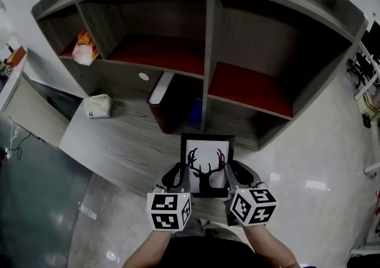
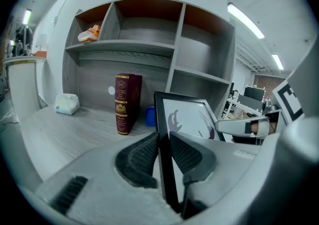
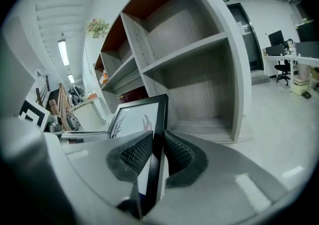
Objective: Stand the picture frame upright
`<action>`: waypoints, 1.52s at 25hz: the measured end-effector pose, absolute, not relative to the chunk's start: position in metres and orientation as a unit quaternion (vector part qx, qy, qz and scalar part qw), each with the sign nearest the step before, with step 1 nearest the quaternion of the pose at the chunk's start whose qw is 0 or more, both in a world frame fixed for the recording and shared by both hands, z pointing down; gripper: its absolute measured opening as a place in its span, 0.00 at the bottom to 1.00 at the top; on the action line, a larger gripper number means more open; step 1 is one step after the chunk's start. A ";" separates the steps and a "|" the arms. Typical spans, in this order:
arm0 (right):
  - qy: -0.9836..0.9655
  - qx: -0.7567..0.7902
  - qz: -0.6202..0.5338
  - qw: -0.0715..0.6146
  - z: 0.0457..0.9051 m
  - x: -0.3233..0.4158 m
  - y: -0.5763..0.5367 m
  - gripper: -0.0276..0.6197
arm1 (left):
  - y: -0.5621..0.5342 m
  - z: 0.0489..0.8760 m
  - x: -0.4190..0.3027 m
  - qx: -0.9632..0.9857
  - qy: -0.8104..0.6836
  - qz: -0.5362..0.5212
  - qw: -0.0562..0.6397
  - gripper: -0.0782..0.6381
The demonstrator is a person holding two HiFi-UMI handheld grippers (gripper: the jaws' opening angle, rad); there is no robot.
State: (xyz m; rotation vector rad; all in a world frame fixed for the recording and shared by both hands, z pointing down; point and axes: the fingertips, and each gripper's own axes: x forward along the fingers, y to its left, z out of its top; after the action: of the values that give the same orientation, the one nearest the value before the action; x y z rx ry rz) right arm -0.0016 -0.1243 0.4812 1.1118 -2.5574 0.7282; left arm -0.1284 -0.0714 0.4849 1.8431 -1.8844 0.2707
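A black picture frame (image 1: 206,164) with a deer-head silhouette on white is held in the air in front of the desk (image 1: 119,136), tilted up toward me. My left gripper (image 1: 180,173) is shut on its left edge; the ribbed pads clamp the black border (image 2: 162,119). My right gripper (image 1: 233,172) is shut on the right edge (image 3: 158,124) the same way. From the left gripper view the frame (image 2: 187,116) stands nearly upright between the jaws, with the right gripper beyond it.
A grey shelf unit (image 1: 208,53) with open compartments backs the desk. A dark red book (image 2: 127,103) stands under it beside a blue object (image 2: 150,116). A tissue pack (image 1: 98,106) lies at the desk's left; an orange-and-white bag (image 1: 85,50) sits on a shelf.
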 end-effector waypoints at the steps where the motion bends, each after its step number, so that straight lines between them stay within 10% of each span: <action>1: -0.880 0.384 0.249 0.126 0.478 0.002 -0.125 0.15 | -0.072 0.482 -0.125 0.676 -0.689 0.098 0.240 0.20; 38: -0.881 0.444 0.160 -0.021 0.326 0.060 -0.149 0.15 | -0.132 0.335 -0.077 0.755 -0.648 0.035 0.094 0.20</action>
State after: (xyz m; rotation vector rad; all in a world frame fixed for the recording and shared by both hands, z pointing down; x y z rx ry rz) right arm 0.0600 -0.1492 0.3262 1.4152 -2.8067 0.5097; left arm -0.0772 -0.1318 0.3351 2.2403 -1.9228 0.1053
